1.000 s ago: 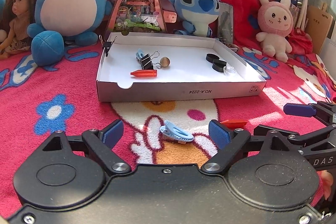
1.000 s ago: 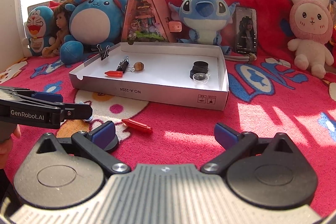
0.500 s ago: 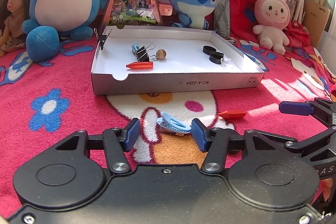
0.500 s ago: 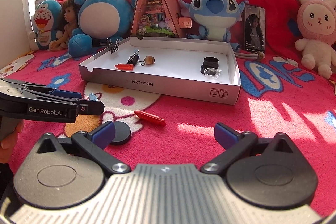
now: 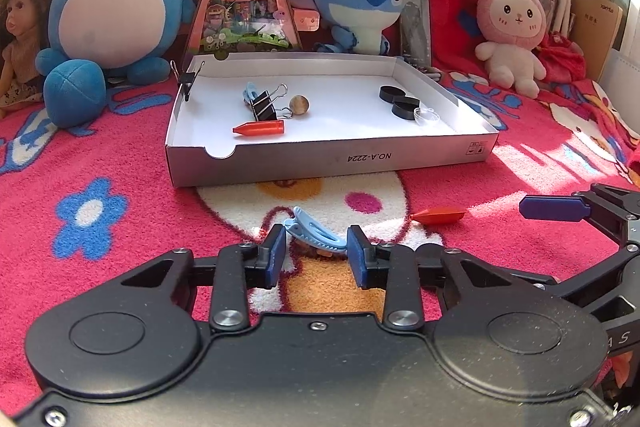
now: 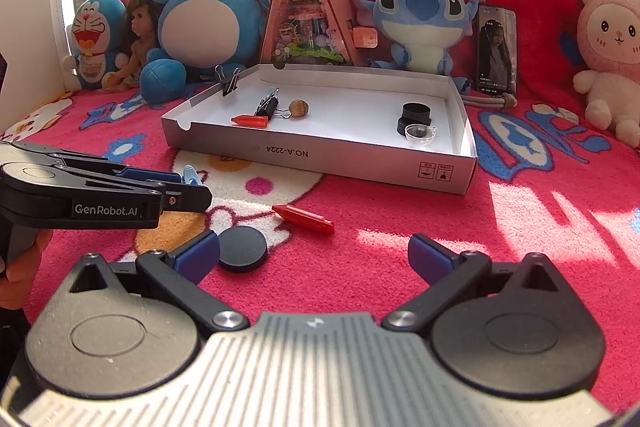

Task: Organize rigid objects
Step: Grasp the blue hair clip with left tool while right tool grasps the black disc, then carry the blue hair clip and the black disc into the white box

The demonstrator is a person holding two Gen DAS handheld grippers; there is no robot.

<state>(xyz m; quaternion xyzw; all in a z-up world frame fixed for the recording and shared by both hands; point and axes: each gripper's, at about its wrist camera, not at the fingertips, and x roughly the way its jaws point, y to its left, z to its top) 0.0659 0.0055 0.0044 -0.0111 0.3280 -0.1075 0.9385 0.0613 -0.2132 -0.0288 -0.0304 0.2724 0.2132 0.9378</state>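
The left gripper has just been closing: its blue rubber pads, wide apart a second ago, now sit against both ends of a pale blue plastic hair clip, a smooth curved oval lying on the fuzzy red cartoon-print blanket. The right gripper hovers with its fingers spread wide and nothing between them; a flat matte black disc lies beside its left pad.

Just past the clip, on the blanket, lies a glossy red-orange cone-tipped crayon.

Farther back sits a shallow white cardboard box lid. Inside lie a second red-orange crayon, a black metal binder clip with wire handles, a round wooden bead, two black rings and a clear plastic dome.

Soft plush toys line the back.
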